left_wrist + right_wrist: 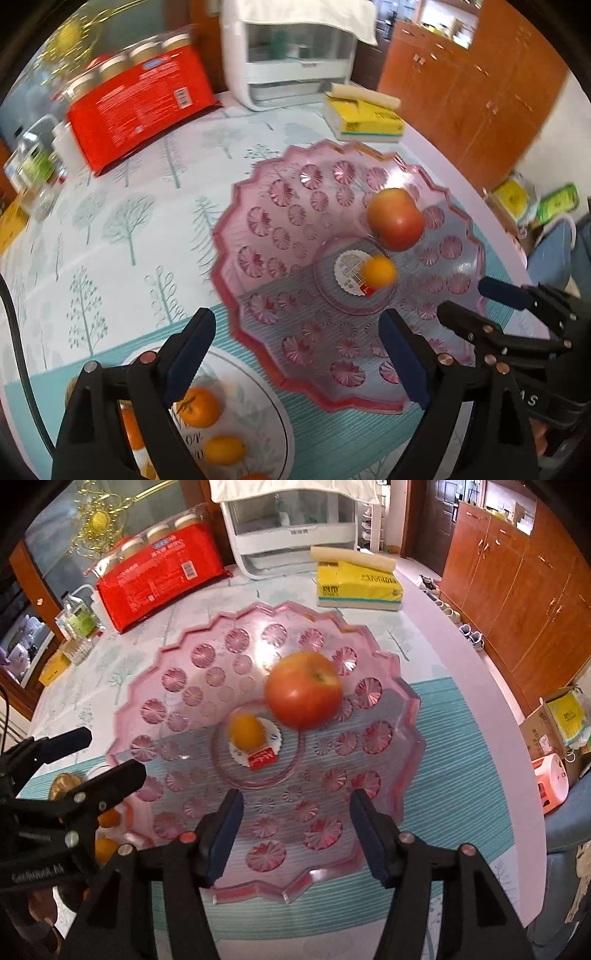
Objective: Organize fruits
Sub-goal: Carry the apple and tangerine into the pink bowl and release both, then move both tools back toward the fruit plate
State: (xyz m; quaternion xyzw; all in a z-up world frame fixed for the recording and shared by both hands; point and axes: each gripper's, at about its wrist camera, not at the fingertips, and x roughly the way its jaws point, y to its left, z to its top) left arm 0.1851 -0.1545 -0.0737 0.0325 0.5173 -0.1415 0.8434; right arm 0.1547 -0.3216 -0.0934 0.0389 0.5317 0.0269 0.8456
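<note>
1. Both pairs of fingers stand apart with nothing between them: the left gripper (pixel 299 354) spread wide, the right gripper (pixel 295 834) somewhat narrower, each poised above the near rim of the pink glass dish (pixel 155 709) on the bench (pixel 110 221).
2. In the dish lie one red apple (pixel 303 690), up its far slope, and one small orange fruit (pixel 246 732) in the middle well, resting on a paper label.
3. Beside the dish, under the left fingers, a white plate (pixel 273 413) carries the fruit yet to be sorted: one mandarin (pixel 199 406) and one yellow-orange fruit (pixel 224 449) show clearly; others are cut off by the fingers, so no full count is possible.
4. The step in hand appears to be the pause between drops, both grippers empty over the dish.
5. Next move, by this reading: the left fingers drop back to the plate, close round another fruit and carry it over the rim.
</note>
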